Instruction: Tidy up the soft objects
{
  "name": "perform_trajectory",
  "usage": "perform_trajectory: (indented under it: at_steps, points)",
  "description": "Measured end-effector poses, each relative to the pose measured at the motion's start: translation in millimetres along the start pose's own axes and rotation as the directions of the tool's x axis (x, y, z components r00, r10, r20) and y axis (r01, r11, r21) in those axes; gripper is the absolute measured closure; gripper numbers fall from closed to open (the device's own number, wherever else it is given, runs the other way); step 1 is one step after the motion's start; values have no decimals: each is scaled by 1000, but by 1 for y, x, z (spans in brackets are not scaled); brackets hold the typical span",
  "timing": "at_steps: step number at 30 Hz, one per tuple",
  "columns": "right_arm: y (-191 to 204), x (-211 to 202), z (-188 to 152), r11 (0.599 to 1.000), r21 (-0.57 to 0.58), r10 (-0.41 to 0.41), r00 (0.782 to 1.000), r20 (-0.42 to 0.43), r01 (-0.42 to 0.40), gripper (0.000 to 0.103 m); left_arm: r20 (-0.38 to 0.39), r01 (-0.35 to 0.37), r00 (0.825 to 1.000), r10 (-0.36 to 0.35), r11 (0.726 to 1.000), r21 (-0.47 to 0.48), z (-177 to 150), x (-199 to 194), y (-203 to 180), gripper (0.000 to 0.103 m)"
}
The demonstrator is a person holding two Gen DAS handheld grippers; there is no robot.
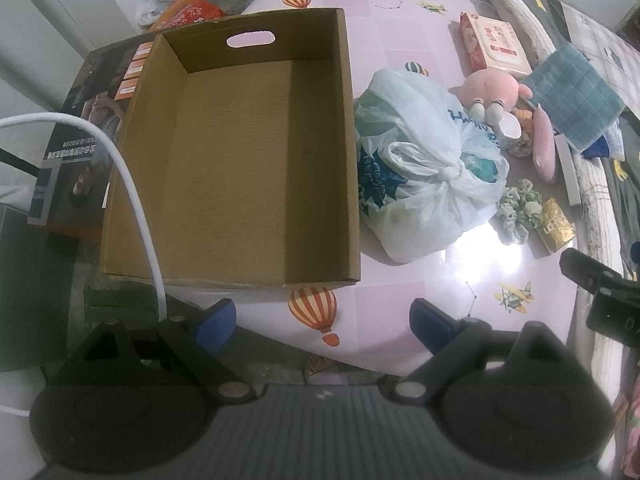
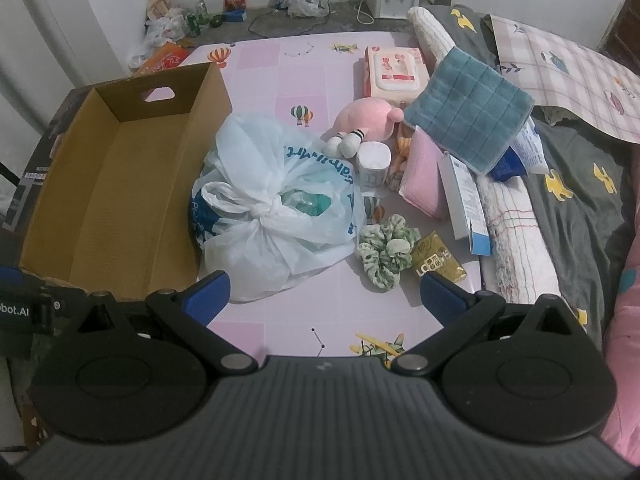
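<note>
My right claw (image 2: 325, 294) and left claw (image 1: 322, 326) both gape empty over the table (image 2: 288, 322), nothing sorted yet: the cardboard box (image 1: 236, 160) is bare, the tied bag (image 2: 276, 204), plush (image 2: 366, 118), scrunchie (image 2: 386, 250) and towel (image 2: 466, 110) beside it.

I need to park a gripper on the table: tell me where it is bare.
Free: the pink table strip in front of the tied plastic bag and green scrunchie, and the far end beyond the cardboard box. Crowded: right of the bag, around the pink plush and teal towel.

Left gripper (image 1: 322, 326) and right gripper (image 2: 326, 294) — jaws wide apart, empty.
</note>
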State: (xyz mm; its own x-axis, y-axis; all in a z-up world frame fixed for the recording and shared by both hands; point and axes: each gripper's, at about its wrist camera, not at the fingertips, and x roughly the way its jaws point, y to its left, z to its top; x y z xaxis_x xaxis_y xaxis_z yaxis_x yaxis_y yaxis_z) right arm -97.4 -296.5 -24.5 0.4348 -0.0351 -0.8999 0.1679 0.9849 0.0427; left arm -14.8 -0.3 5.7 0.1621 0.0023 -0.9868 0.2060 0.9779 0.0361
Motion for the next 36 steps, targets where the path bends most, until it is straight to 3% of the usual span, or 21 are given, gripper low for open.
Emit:
perform_trajectory:
  at_steps: [36]
  points:
    - [4,6,1,1000,-4,1,1000,-5,-1,1,-1,-4,1000,4,1000,-2,5,1,6,8]
